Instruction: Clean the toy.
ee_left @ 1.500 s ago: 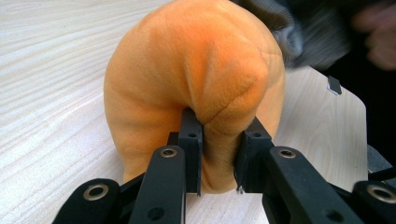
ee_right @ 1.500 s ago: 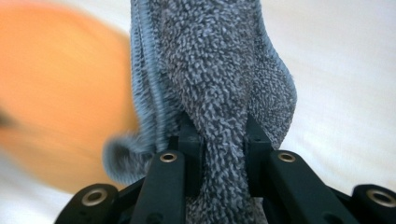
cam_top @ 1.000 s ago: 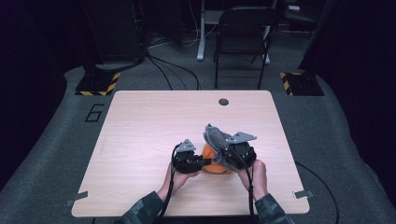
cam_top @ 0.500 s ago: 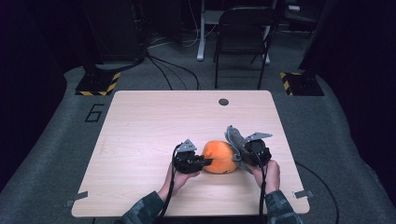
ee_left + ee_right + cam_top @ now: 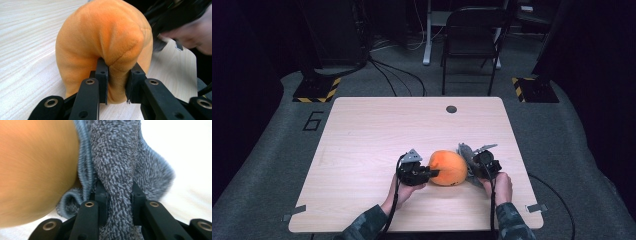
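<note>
Left jaws: the left gripper (image 5: 116, 82) had its jaws pinched narrow on a fold of the orange plush (image 5: 105, 47), the cloth bunched between them.
Right jaws: the right gripper (image 5: 116, 202) had its jaws clamped on a ridge of the grey-blue cloth (image 5: 117, 160).
Plush: it sat on the bench (image 5: 377, 130), straight ahead of the left jaws and just to one side of the right jaws, touching the cloth there.
Cloth: it hung past the right jaws' tips, its ribbed edge pressed to the plush's side.
Step in hand: judged to be wiping or wrapping the plush with the cloth while the left gripper steadied it.
Doing it well: keep the left pinch firm and low so the plush cannot roll; bring the cloth flat along the plush rather than edge-on.
Risk: a pinch on loose fabric alone could slip.
</note>
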A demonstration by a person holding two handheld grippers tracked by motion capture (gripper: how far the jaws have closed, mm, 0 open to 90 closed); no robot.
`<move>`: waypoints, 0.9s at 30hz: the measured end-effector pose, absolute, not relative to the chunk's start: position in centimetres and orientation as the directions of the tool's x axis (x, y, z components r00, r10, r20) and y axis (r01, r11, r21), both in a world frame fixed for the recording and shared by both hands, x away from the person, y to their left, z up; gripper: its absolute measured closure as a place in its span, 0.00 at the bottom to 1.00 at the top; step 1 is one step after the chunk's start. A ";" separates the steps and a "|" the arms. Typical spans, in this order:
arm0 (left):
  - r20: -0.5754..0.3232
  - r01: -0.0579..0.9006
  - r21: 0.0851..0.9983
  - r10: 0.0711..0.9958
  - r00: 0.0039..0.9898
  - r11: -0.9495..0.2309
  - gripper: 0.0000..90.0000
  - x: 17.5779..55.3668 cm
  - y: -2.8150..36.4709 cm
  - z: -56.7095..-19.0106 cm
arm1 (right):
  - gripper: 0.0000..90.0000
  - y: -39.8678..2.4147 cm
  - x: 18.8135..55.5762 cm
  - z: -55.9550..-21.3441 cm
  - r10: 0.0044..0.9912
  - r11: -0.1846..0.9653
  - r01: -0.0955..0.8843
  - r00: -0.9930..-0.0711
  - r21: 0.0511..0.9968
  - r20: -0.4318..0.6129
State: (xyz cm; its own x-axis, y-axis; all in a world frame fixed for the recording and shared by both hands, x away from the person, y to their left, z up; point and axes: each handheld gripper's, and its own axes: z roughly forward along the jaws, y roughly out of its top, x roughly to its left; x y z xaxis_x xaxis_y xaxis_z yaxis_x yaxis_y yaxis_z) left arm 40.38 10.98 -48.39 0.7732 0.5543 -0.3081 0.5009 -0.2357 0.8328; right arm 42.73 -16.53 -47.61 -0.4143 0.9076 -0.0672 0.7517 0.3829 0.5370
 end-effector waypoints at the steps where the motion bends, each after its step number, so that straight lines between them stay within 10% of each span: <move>1: -0.309 0.504 0.831 0.558 0.770 -0.236 0.83 40.4 11.0 -48.4 | 0.83 -16.8 42.4 -46.5 0.908 0.379 0.736 -0.414 0.560 -0.070; 7: -0.314 0.508 0.830 0.559 0.768 -0.231 0.83 40.4 11.0 -48.4 | 0.83 -15.3 39.3 -40.1 0.882 0.346 0.616 -0.471 0.708 -0.021; 16: -0.295 0.492 0.834 0.551 0.780 -0.251 0.77 40.6 10.7 -48.5 | 0.86 -12.5 39.5 -42.6 0.846 0.448 0.618 -0.527 0.647 -0.083; 27: -0.265 0.446 0.857 0.522 0.811 -0.258 0.37 41.2 11.6 -47.6 | 0.86 -13.2 39.8 -43.3 0.852 0.442 0.623 -0.517 0.645 -0.084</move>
